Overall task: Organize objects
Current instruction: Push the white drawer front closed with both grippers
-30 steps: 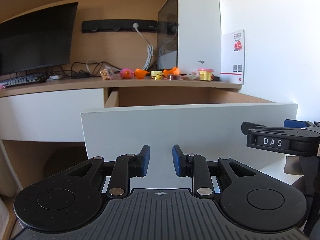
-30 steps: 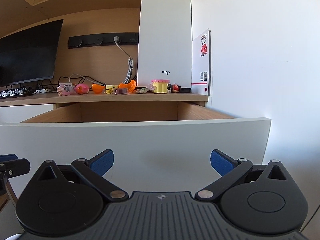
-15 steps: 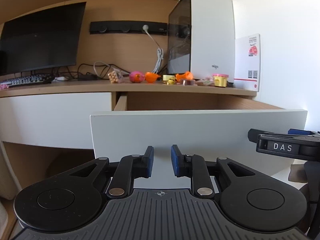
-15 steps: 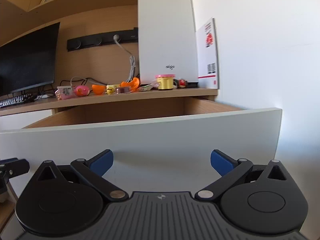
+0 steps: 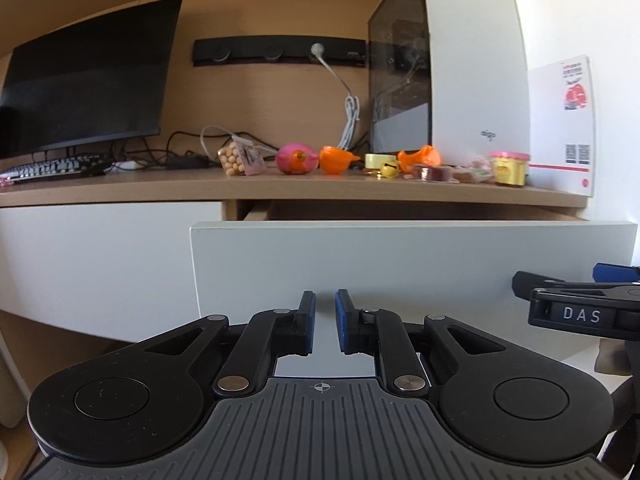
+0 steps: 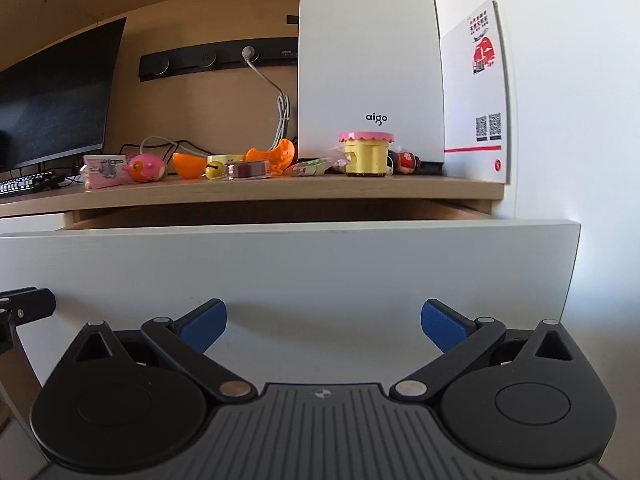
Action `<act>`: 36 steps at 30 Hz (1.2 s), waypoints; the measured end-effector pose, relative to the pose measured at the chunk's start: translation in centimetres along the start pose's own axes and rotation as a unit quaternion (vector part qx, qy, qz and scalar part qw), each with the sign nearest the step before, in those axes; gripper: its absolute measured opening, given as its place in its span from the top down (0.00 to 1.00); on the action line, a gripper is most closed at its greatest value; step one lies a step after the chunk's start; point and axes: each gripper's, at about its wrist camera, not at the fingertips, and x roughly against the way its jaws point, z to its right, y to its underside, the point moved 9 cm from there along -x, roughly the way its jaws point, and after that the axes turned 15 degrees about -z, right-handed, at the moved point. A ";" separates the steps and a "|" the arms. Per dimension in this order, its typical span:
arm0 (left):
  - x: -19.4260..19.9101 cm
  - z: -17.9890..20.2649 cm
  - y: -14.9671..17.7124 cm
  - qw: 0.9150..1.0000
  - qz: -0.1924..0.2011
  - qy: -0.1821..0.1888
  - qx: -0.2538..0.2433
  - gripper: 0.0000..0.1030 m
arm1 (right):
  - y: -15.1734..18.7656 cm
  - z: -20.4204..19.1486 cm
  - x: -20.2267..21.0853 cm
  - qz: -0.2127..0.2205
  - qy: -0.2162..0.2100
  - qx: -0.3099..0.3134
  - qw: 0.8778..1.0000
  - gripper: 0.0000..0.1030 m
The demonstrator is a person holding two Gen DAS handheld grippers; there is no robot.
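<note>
At twelve o'clock, toys [image 6: 192,166] crowd the desk [image 6: 256,192] above an open drawer [image 6: 288,268], likely their destination. Left gripper [image 5: 325,326] has just been closing, nearly clenched, empty; right gripper [image 6: 323,326] spread wide, empty, ready to grab.

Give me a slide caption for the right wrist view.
Open right gripper facing a pulled-out white drawer, with small toys lined along the desk above.

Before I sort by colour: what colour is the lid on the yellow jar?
Pink, with a scalloped edge, on the jar; clearest in the right wrist view.
</note>
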 end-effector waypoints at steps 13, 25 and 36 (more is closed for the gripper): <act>-7.7 2.3 -3.6 1.000 0.003 -0.021 -0.004 0.35 | -4.2 2.8 -7.9 0.013 -0.001 -0.033 0.999 0.00; -9.6 2.7 -4.6 1.000 -0.005 -0.017 0.011 0.00 | -5.9 1.5 -8.9 0.038 -0.036 0.018 0.999 0.00; 1.8 -0.1 -3.9 0.998 -0.048 0.017 0.043 0.00 | -4.1 -0.6 0.5 -0.010 -0.041 0.018 0.999 0.00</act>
